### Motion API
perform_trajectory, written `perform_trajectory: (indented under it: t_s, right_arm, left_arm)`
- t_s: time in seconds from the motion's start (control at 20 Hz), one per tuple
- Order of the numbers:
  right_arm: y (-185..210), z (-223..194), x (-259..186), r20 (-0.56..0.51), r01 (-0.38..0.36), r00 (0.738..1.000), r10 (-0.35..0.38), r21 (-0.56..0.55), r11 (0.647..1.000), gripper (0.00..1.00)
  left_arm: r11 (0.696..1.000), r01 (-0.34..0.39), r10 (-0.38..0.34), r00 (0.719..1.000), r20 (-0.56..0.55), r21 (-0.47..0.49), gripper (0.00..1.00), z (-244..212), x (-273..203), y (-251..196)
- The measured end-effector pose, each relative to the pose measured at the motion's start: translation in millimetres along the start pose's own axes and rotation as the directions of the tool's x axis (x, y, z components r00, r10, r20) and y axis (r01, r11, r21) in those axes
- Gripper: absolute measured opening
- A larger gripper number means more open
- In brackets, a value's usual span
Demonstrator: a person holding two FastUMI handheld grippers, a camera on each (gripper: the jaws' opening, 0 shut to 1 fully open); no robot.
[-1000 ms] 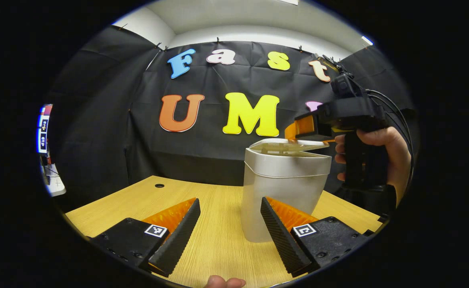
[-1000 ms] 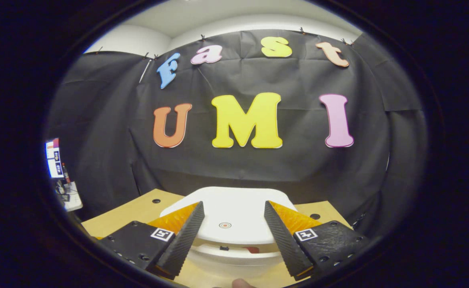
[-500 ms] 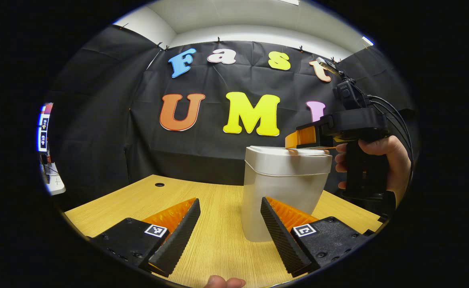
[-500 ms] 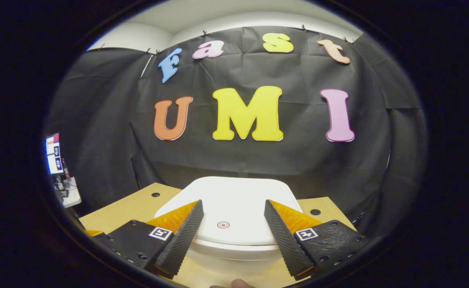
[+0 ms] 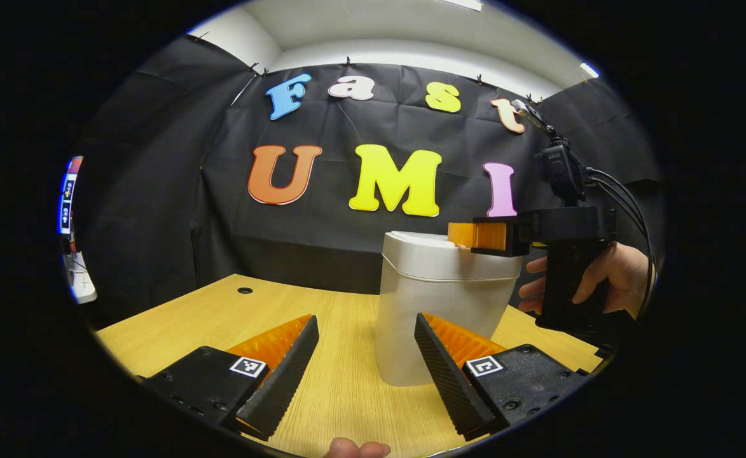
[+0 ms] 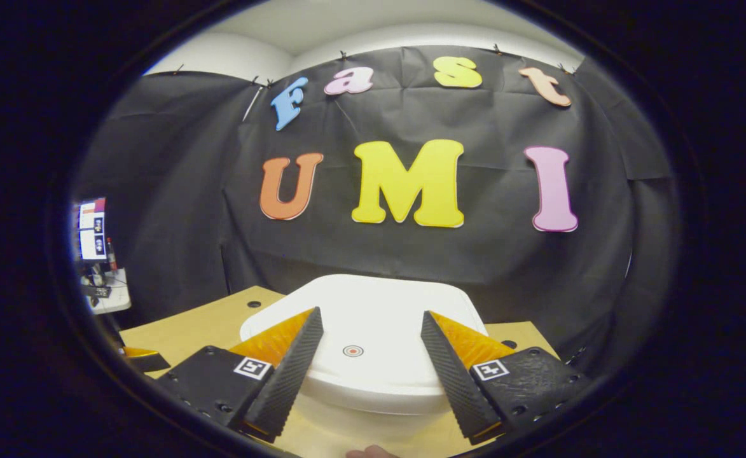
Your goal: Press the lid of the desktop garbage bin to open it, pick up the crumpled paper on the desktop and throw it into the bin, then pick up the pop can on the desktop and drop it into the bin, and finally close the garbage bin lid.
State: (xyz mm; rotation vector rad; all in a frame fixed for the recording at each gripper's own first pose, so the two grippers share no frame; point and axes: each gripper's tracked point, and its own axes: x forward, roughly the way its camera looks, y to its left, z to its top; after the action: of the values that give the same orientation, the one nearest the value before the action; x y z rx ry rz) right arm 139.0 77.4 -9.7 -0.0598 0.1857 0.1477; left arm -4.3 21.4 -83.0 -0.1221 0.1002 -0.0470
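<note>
Left gripper view: the left gripper hangs low over the table with its fingers spread apart and nothing between them. Past the fingertips stands the bin, upright on the wood, just right of the gap; the right-hand finger overlaps its lower wall in the picture, though I cannot tell whether they touch. The lid sits flat on the bin, closed. Over the lid's right side is the right gripper, level, with its tip at the lid's top; whether it touches is not clear from this side. A hand holds that gripper's grip to the right of the bin. A small round hole marks the table's far left part. A fingertip shows at the bottom edge.

Right gripper view: the right gripper has its fingers held apart, empty, straddling the lid from just above. A small red ring mark on the lid lies between the fingers. The lid is shut on the bin, whose rim shows beneath its near edge. The table spreads left and right, with a hole at the left of the lid and another at the right.
</note>
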Motion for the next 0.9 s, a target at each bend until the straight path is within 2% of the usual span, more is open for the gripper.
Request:
perform_trajectory:
  t_s: [0.2,0.35,0.45,0.55,0.7,0.8,0.9]
  right_arm:
    - [3.5,7.1,-2.2,0.067,0.025,0.997,-0.029,0.051,0.998,0.99]
    - [8.0,12.2,-7.1,0.123,0.012,0.992,-0.016,0.030,0.999,0.96]
    - [3.6,18.8,-15.8,0.151,-0.002,0.988,-0.010,0.079,0.997,0.94]
    - [-11.8,27.9,-27.2,0.185,0.021,0.982,-0.045,0.130,0.991,0.95]
    - [-32.8,19.1,-44.7,0.184,0.068,0.979,-0.093,0.134,0.989,0.96]
    - [-49.2,10.6,-58.8,0.188,0.097,0.975,-0.120,0.129,0.987,0.92]
    - [-62.5,2.4,-76.0,0.208,0.103,0.969,-0.132,0.144,0.984,0.95]
  left_arm:
    - [1.000,-0.011,0.011,1.000,0.007,0.006,0.98,4.6,1.6,-1.9]
    - [0.999,-0.028,0.028,1.000,0.010,0.028,0.98,7.5,0.4,-1.2]
    - [0.998,-0.038,0.038,0.999,0.025,0.040,0.98,15.7,1.2,-2.9]
    - [0.997,-0.048,0.045,0.998,0.040,0.055,0.98,23.8,2.7,-5.8]
    - [0.996,-0.068,0.063,0.995,0.083,0.063,0.98,42.8,0.7,-6.2]
    - [0.995,-0.085,0.079,0.991,0.105,0.059,0.98,52.7,0.7,-6.1]
    - [0.993,-0.097,0.088,0.988,0.126,0.065,0.98,60.5,-0.4,-7.4]
